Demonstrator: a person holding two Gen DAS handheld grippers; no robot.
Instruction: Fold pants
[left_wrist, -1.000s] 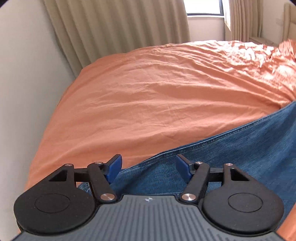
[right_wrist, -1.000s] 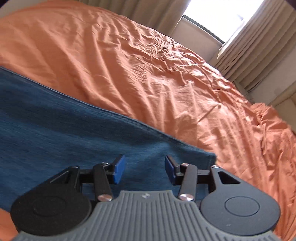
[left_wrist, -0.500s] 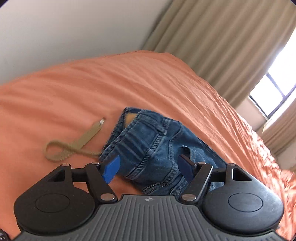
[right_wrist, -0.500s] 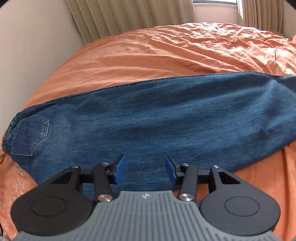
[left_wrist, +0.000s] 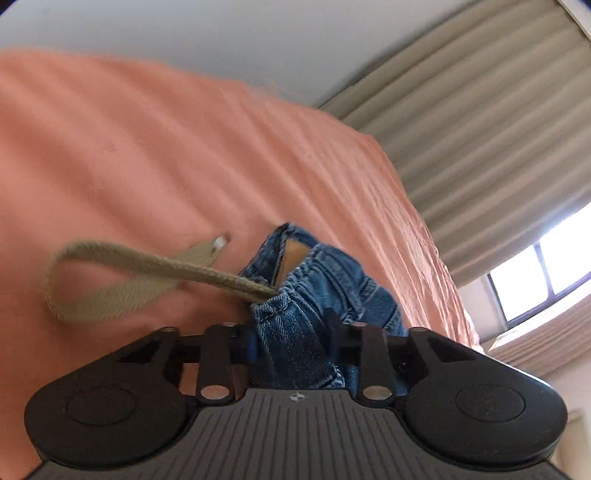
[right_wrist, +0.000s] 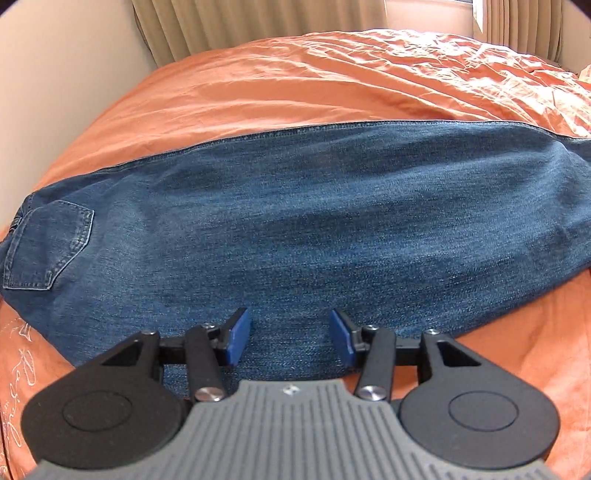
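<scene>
Blue jeans (right_wrist: 314, 225) lie folded lengthwise across the orange bed, back pocket (right_wrist: 48, 247) at the left, legs running off to the right. My right gripper (right_wrist: 290, 338) is open and empty, just above the jeans' near edge. In the left wrist view the waistband end of the jeans (left_wrist: 317, 295) sits between the fingers of my left gripper (left_wrist: 291, 339). Its jaws stand wide, with denim in the gap; no grip shows. A beige woven belt (left_wrist: 122, 280) trails out of the waistband to the left.
The orange bedsheet (right_wrist: 332, 81) covers the bed, wrinkled toward the far right. A pale wall (right_wrist: 55, 74) borders the bed at the left. Beige curtains (left_wrist: 480, 129) and a bright window (left_wrist: 546, 273) stand behind the bed.
My left gripper has swung to the waistband end and moved in, so the denim now lies between its fingers. My right gripper has turned to face the jeans broadside and edged closer.
</scene>
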